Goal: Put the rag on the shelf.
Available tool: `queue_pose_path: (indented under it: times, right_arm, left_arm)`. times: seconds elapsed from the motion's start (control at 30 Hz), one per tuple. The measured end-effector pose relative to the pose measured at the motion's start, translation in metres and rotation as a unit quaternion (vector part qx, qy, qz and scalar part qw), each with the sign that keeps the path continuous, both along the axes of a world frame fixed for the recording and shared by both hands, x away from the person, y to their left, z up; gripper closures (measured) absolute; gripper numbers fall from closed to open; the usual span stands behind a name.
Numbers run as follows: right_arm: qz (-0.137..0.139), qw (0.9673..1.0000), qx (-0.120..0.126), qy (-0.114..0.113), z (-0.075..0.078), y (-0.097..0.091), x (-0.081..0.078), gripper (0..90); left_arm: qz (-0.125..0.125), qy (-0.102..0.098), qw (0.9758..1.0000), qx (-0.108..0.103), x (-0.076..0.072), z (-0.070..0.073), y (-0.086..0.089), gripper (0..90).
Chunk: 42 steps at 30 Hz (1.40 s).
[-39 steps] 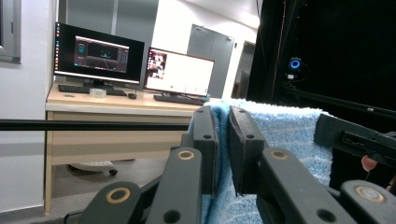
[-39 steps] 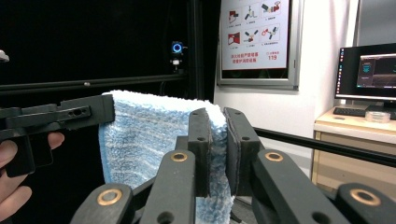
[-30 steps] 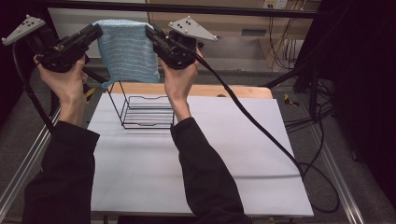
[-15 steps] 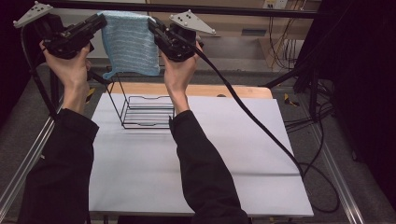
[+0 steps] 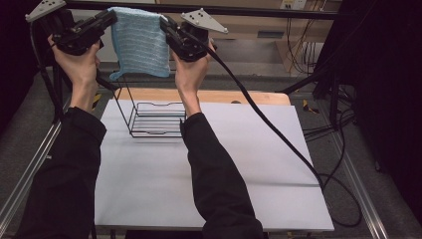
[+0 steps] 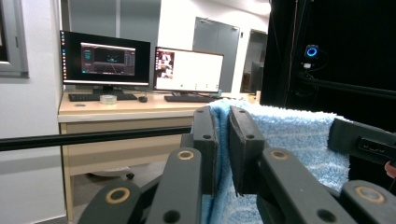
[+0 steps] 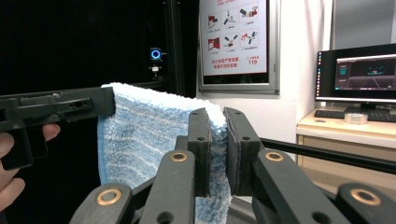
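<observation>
A light blue towel (image 5: 139, 45) hangs stretched between my two grippers, high over a black wire rack (image 5: 154, 119) that stands at the far left of the white table (image 5: 239, 164). My left gripper (image 5: 110, 17) is shut on the towel's left top corner. My right gripper (image 5: 165, 24) is shut on its right top corner. In the left gripper view the jaws (image 6: 223, 121) pinch the towel's edge (image 6: 299, 135), with the other gripper (image 6: 364, 140) at the far end. The right gripper (image 7: 217, 122) clamps the towel (image 7: 144, 130) the same way, opposite the left gripper (image 7: 56, 109).
A black horizontal bar (image 5: 249, 10) crosses just behind the towel. A wooden strip (image 5: 249, 97) lines the table's far edge. The right gripper's cable (image 5: 278, 129) trails across the table to the floor. A desk with monitors (image 6: 140, 65) stands beyond.
Both hands have carried the towel toward the far side, higher in the high view, over the rack. The grips on its corners are unchanged.
</observation>
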State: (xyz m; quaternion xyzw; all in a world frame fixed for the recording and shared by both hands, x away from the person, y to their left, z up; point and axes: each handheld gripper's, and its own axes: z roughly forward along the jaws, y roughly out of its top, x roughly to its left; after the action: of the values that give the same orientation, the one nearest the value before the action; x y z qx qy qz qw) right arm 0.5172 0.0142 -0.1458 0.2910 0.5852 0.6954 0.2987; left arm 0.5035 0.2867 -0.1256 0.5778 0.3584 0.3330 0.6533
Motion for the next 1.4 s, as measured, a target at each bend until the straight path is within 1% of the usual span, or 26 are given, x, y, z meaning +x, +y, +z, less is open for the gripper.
queue_pose_path:
  times: [0.07, 0.1, 0.13, 0.17, 0.23, 0.27, 0.33, 0.37, 0.43, 0.47, 0.6, 0.67, 0.87, 0.9, 0.97, 1.0, 1.03, 1.17, 1.27, 1.4]
  right_arm:
    - [-0.003, 1.0000, 0.001, -0.002, 0.001, -0.001, 0.001, 82.3]
    - [-0.004, 1.0000, 0.003, -0.001, 0.001, -0.002, 0.001, 82.2]
    - [-0.004, 1.0000, 0.001, -0.001, 0.002, -0.002, 0.001, 82.2]
    - [-0.006, 1.0000, -0.002, -0.001, 0.001, -0.002, 0.002, 82.2]
    - [-0.009, 0.9999, -0.010, 0.001, 0.000, -0.002, 0.003, 82.2]
    - [-0.010, 0.9999, -0.013, 0.002, -0.001, -0.002, 0.004, 82.2]
    - [-0.009, 0.9998, -0.018, 0.004, -0.003, 0.000, 0.005, 82.2]
    - [-0.009, 0.9997, -0.022, 0.006, -0.004, 0.002, 0.006, 82.1]
    - [-0.010, 0.9995, -0.029, 0.007, -0.007, 0.003, 0.009, 82.0]
    - [-0.009, 0.9994, -0.031, 0.011, -0.009, 0.004, 0.011, 82.0]
    - [-0.005, 0.9992, -0.035, 0.020, -0.015, 0.008, 0.017, 82.0]
    - [-0.003, 0.9989, -0.040, 0.022, -0.019, 0.011, 0.019, 82.0]
    - [0.003, 0.9977, -0.057, 0.035, -0.030, 0.013, 0.022, 82.0]
    - [0.005, 0.9975, -0.057, 0.041, -0.032, 0.014, 0.022, 82.0]
    - [0.008, 0.9972, -0.059, 0.046, -0.035, 0.013, 0.021, 82.0]
    - [0.008, 0.9969, -0.064, 0.046, -0.037, 0.013, 0.020, 82.0]
    - [0.008, 0.9963, -0.072, 0.046, -0.038, 0.015, 0.018, 82.0]
    - [0.011, 0.9950, -0.086, 0.049, -0.042, 0.018, 0.012, 81.9]
    - [0.014, 0.9937, -0.094, 0.060, -0.044, 0.020, 0.009, 81.9]
    - [0.018, 0.9924, -0.104, 0.063, -0.048, 0.022, 0.004, 81.8]
  left_arm:
    - [0.003, -0.001, 1.0000, 0.009, 0.002, 0.002, -0.003, 81.8]
    - [0.001, -0.004, 0.9999, 0.011, 0.002, 0.002, -0.003, 81.8]
    - [-0.001, -0.006, 0.9999, 0.008, 0.002, 0.001, -0.004, 81.7]
    - [-0.001, -0.005, 0.9999, 0.011, 0.003, -0.001, -0.005, 81.7]
    - [0.002, 0.002, 0.9999, 0.016, 0.005, -0.006, -0.005, 81.7]
    - [0.003, 0.005, 0.9999, 0.014, 0.006, -0.010, -0.004, 81.7]
    - [0.002, 0.010, 0.9999, 0.004, 0.007, -0.015, 0.000, 81.7]
    - [0.001, 0.013, 0.9999, 0.003, 0.008, -0.018, 0.001, 81.7]
    - [0.002, 0.018, 0.9998, 0.006, 0.009, -0.023, 0.004, 81.7]
    - [0.004, 0.019, 0.9998, 0.007, 0.010, -0.025, 0.005, 81.7]
    - [0.006, 0.025, 0.9996, 0.010, 0.010, -0.033, 0.010, 81.7]
    - [0.008, 0.029, 0.9995, 0.009, 0.011, -0.039, 0.013, 81.7]
    - [0.001, 0.038, 0.9992, 0.013, 0.009, -0.055, 0.018, 81.7]
    - [-0.001, 0.039, 0.9991, 0.013, 0.008, -0.058, 0.019, 81.6]
    - [-0.002, 0.041, 0.9990, 0.015, 0.006, -0.063, 0.019, 81.6]
    - [0.000, 0.043, 0.9989, 0.020, 0.005, -0.066, 0.020, 81.6]
    - [0.000, 0.045, 0.9988, 0.021, 0.004, -0.067, 0.020, 81.6]
    - [-0.004, 0.052, 0.9985, 0.019, 0.000, -0.074, 0.026, 81.6]
    - [-0.005, 0.053, 0.9984, 0.020, -0.004, -0.077, 0.028, 81.6]
    - [-0.011, 0.056, 0.9982, 0.021, -0.009, -0.081, 0.032, 81.6]
